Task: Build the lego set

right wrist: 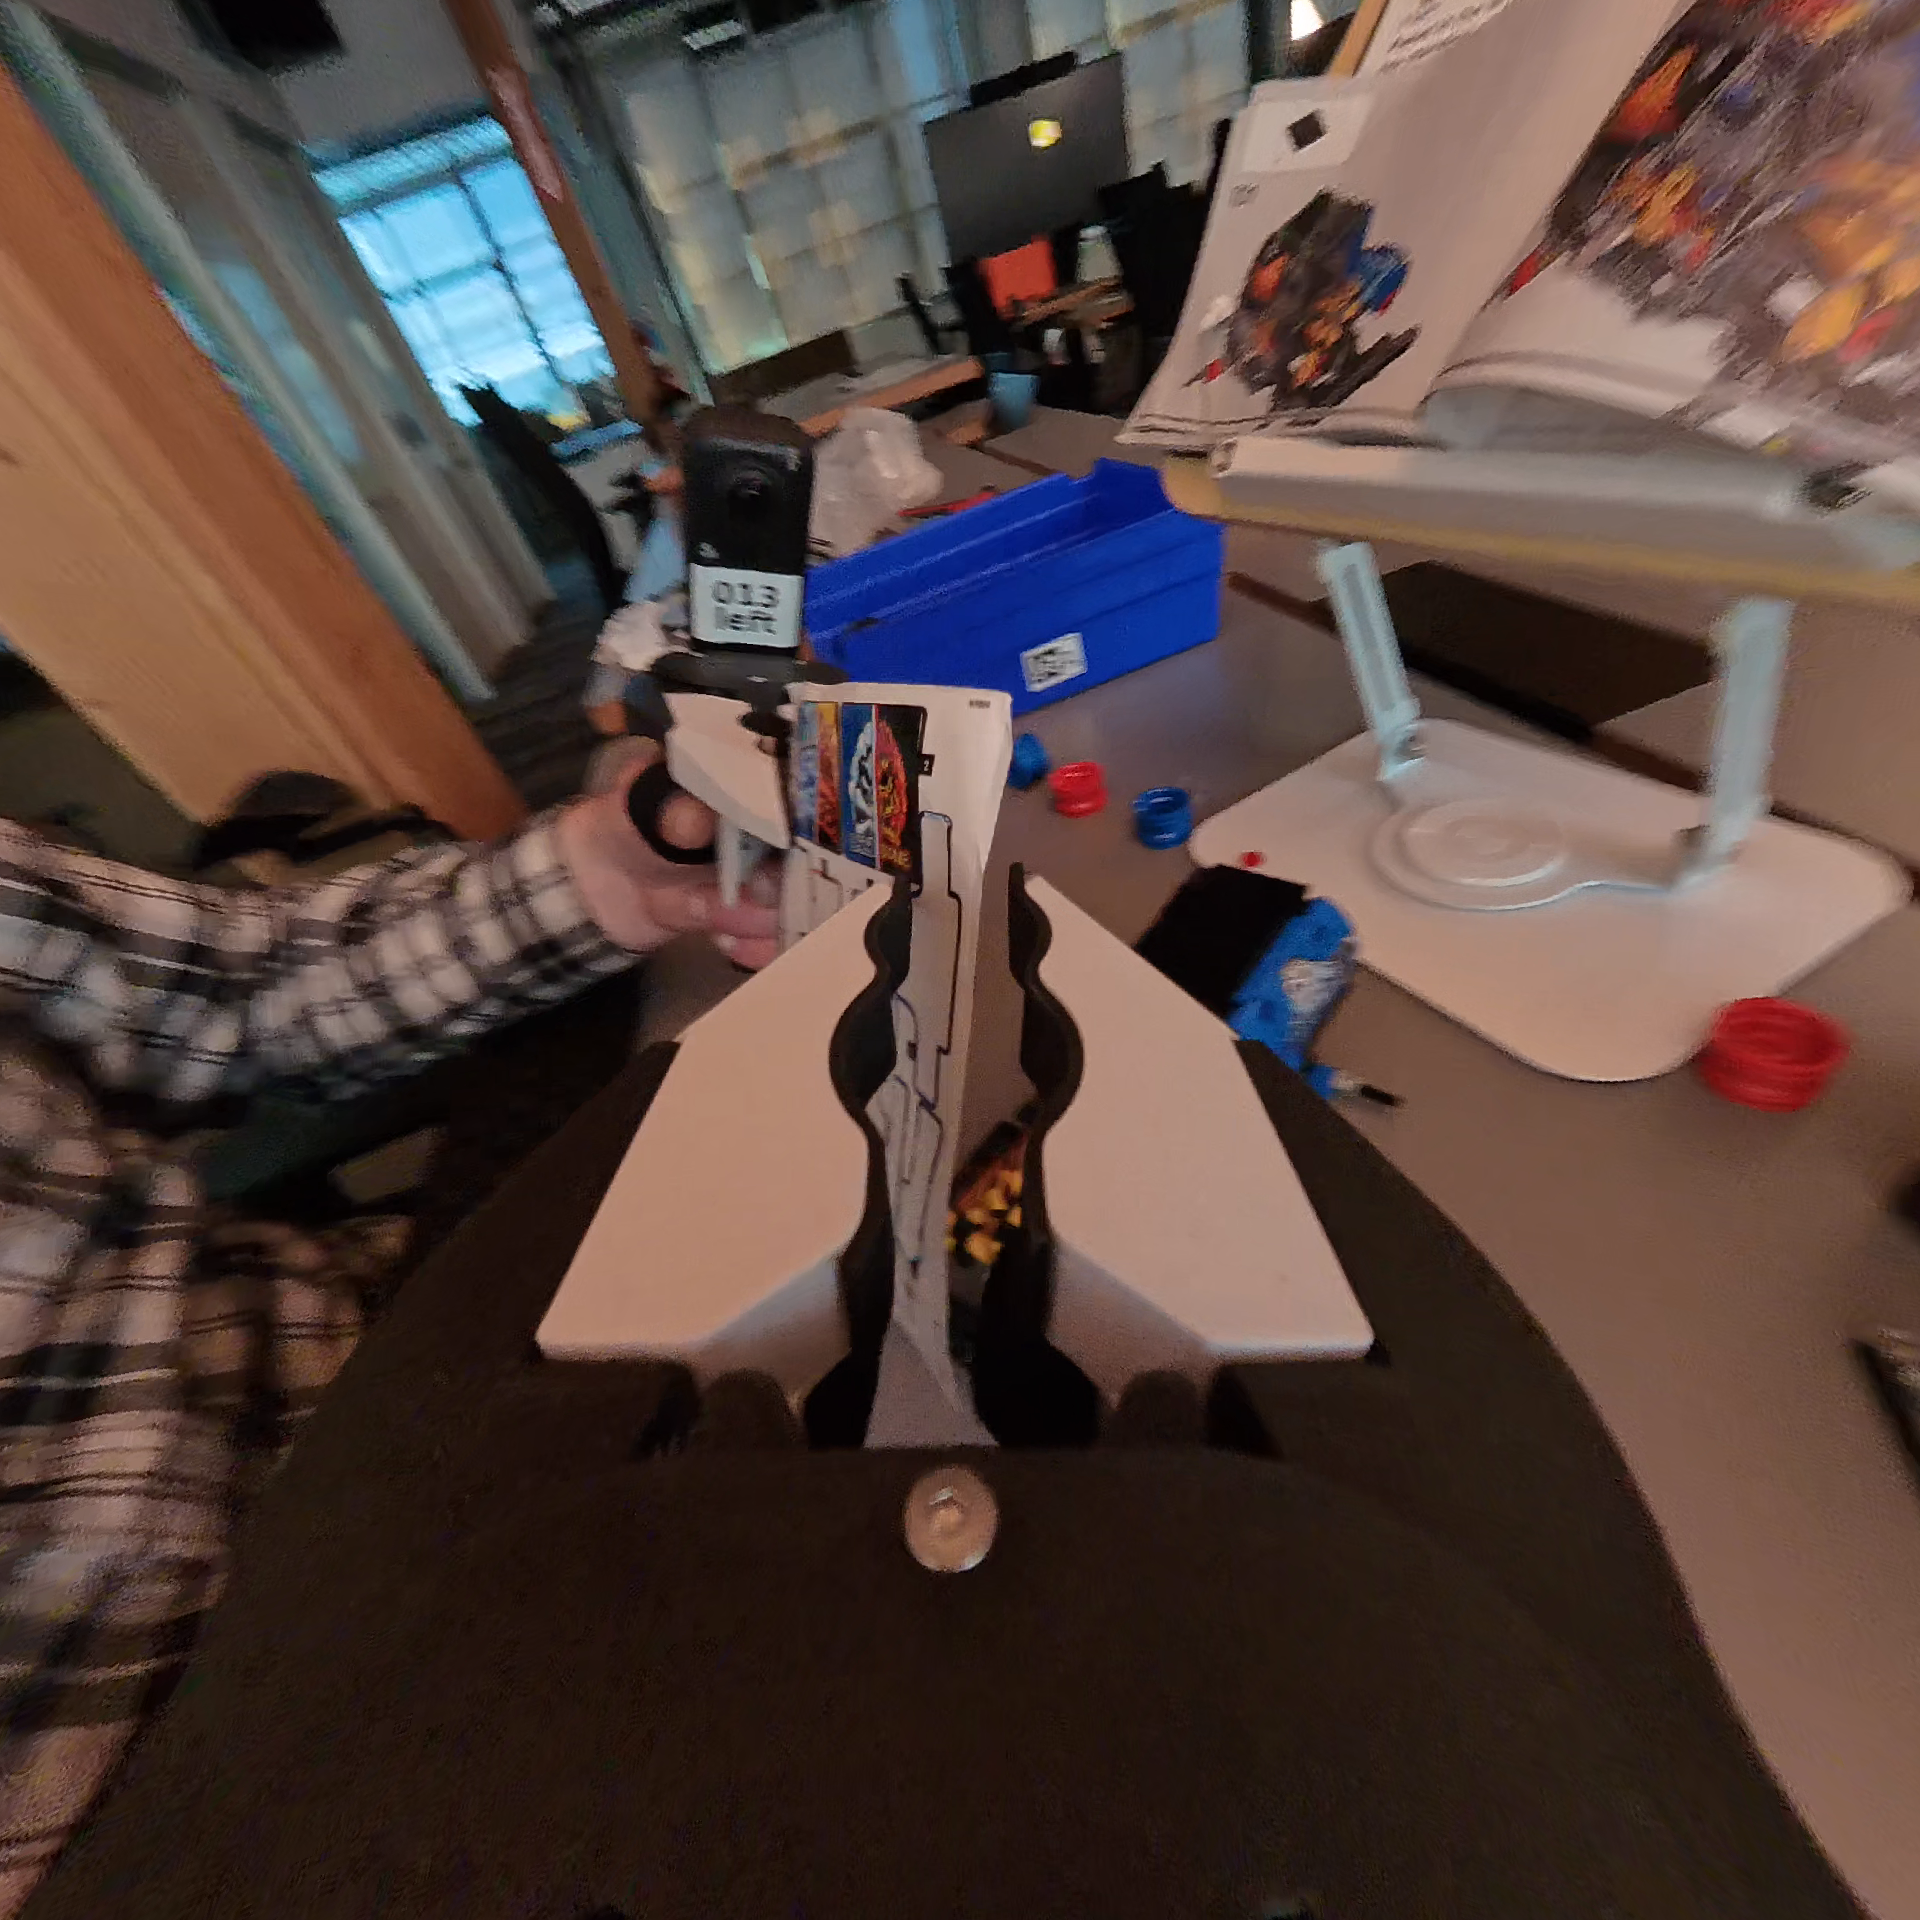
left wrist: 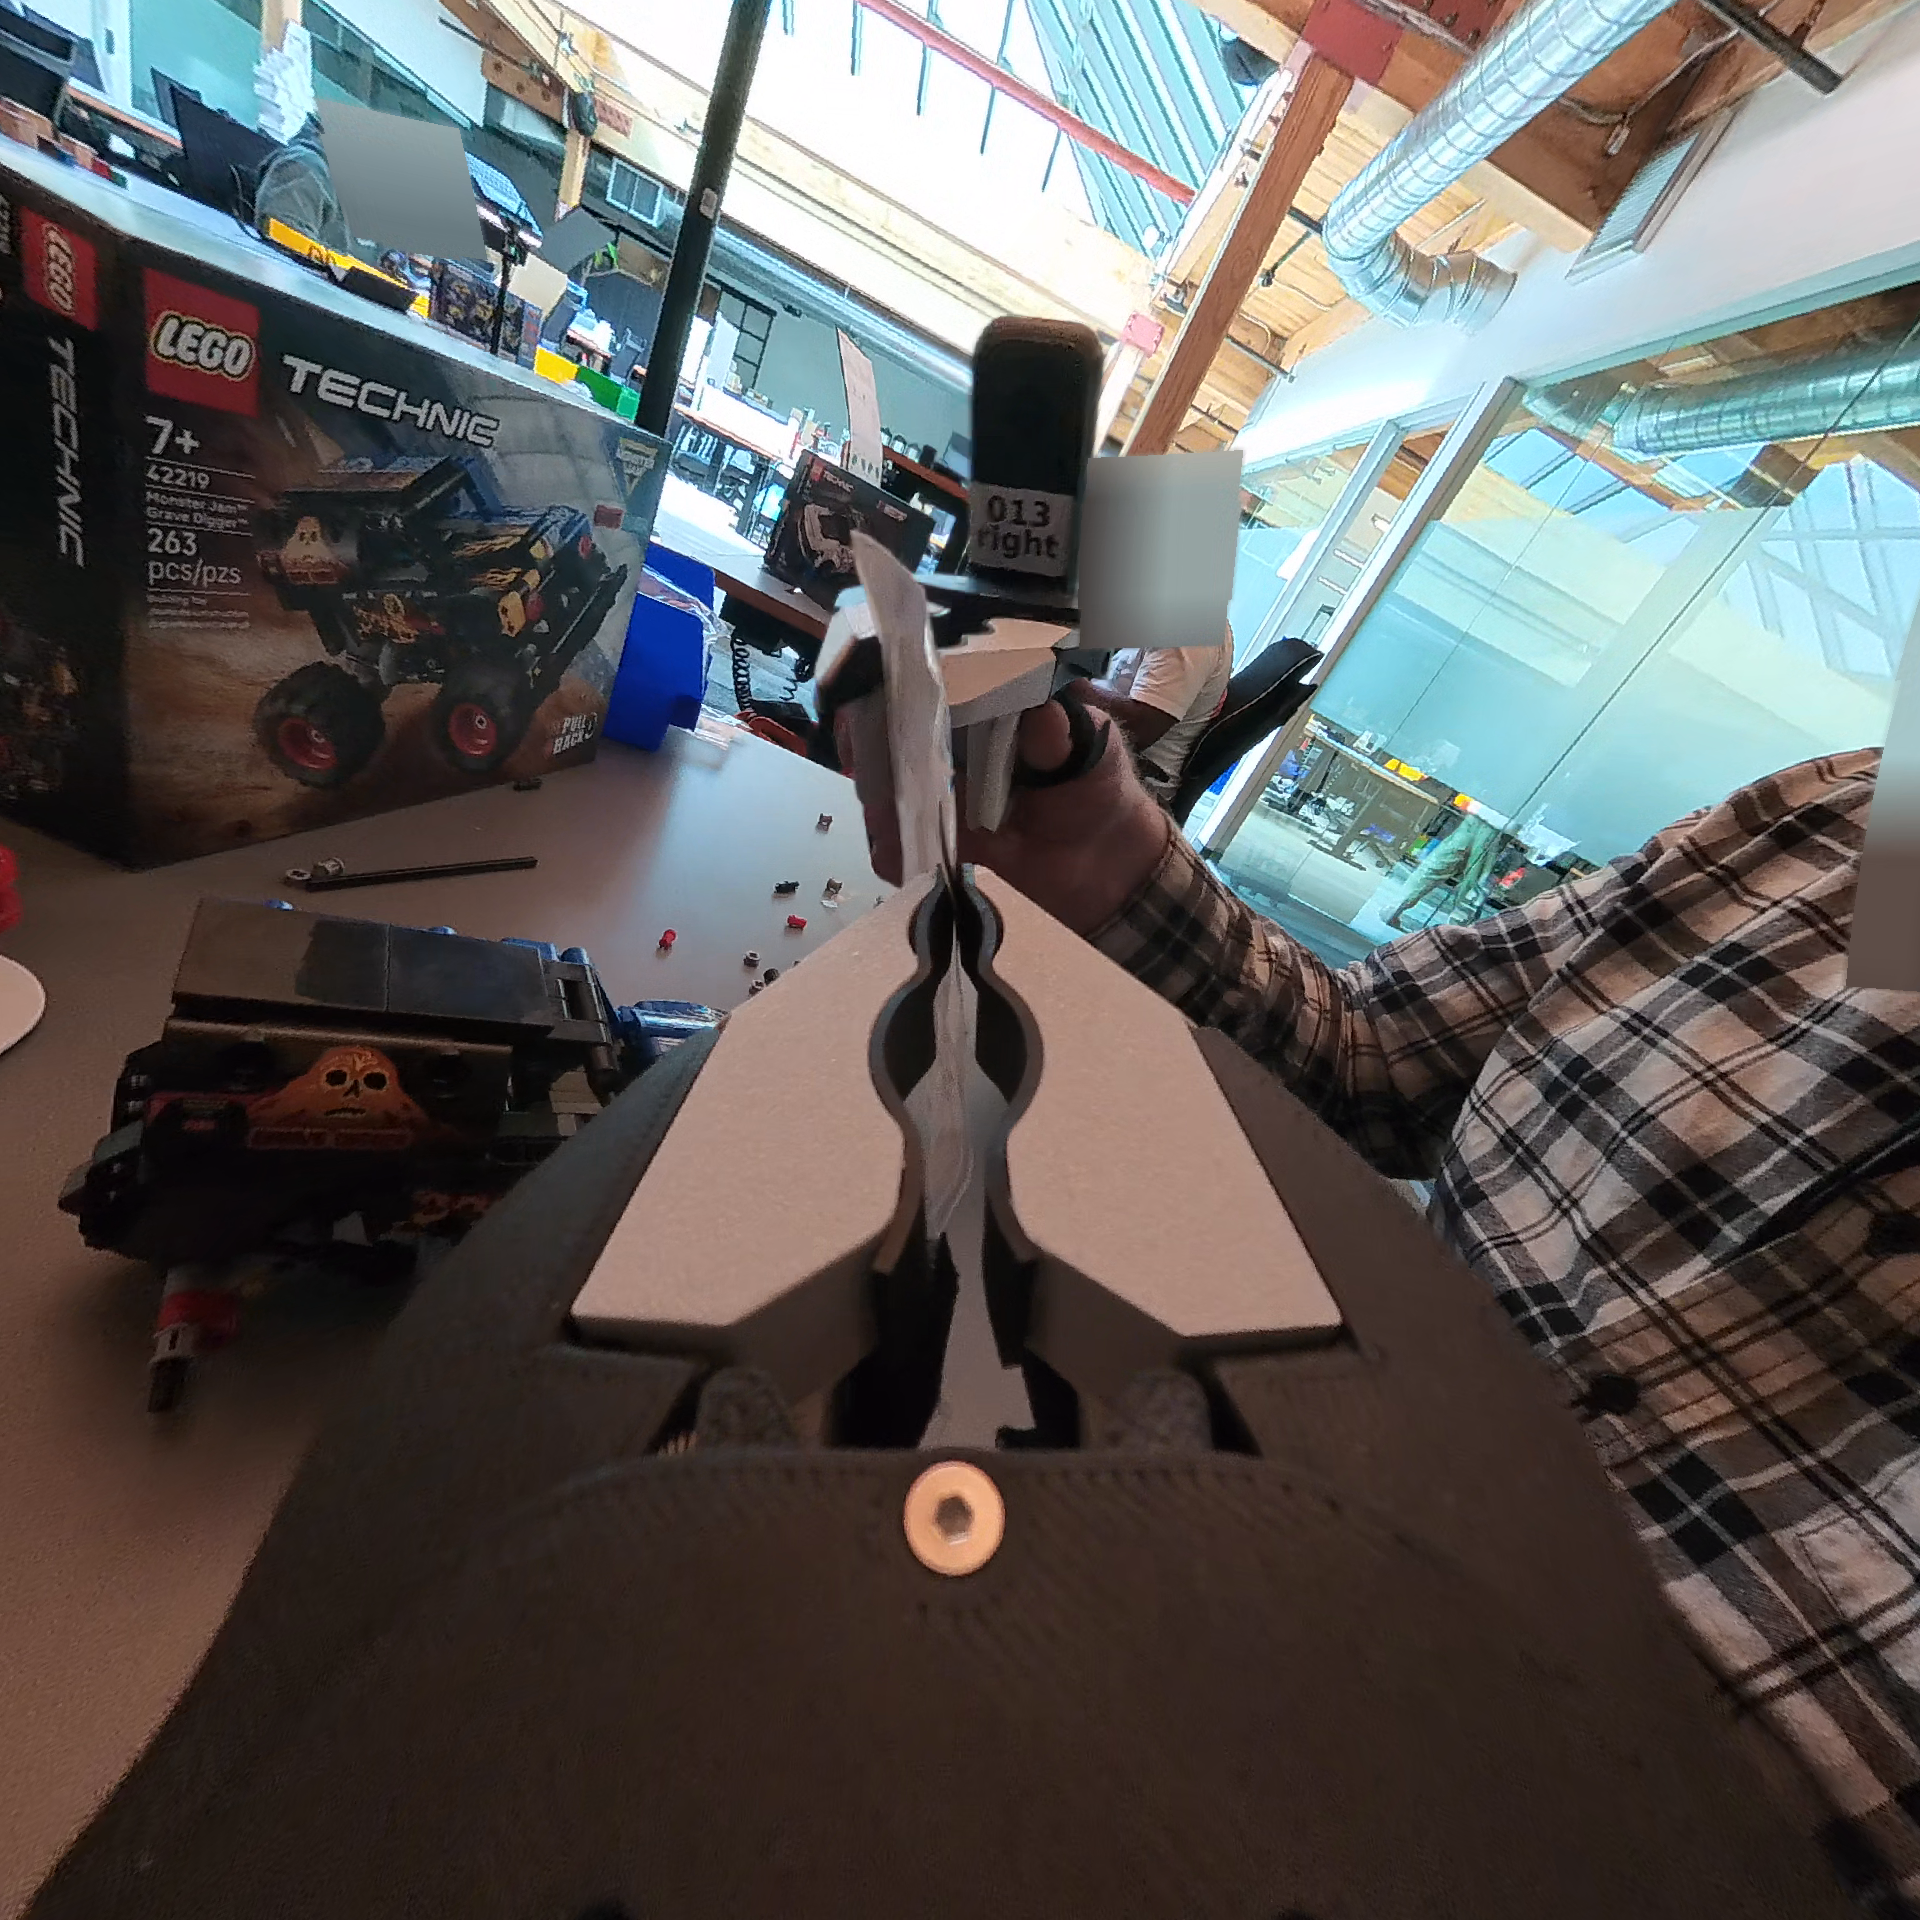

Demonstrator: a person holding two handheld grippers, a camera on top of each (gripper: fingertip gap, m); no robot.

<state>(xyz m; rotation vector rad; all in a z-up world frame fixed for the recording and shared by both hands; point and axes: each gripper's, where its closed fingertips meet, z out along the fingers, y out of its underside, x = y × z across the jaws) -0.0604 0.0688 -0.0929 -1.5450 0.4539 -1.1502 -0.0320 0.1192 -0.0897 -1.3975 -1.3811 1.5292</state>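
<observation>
1. Left tool [left wrist: 954,883] is pinched shut on a sticker sheet [left wrist: 914,727], which stands edge-on between its tips; the printed face is hidden in that view.
2. Right tool [right wrist: 961,894] has its jaws parted with the same sheet standing in the gap against the left finger; whether it presses the paper I cannot tell, and this view is blurred by motion.
3. Half-built truck [left wrist: 353,1101] lies on the grey surface [left wrist: 675,831] to the left tool's left, its lower end cut off behind the tool body.
4. One set box [left wrist: 312,540] stands behind the truck, and one black axle [left wrist: 426,873] lies between them.
5. Small loose pins [left wrist: 795,920] are scattered nearby, too tiny to count surely.
6. One blue bin [right wrist: 1018,592] sits at the back; four wheel rims show, two red [right wrist: 1771,1055] and two blue [right wrist: 1162,816].
7. One instruction booklet [right wrist: 1558,260] rests open on a white stand [right wrist: 1538,914], its right side cut off.
</observation>
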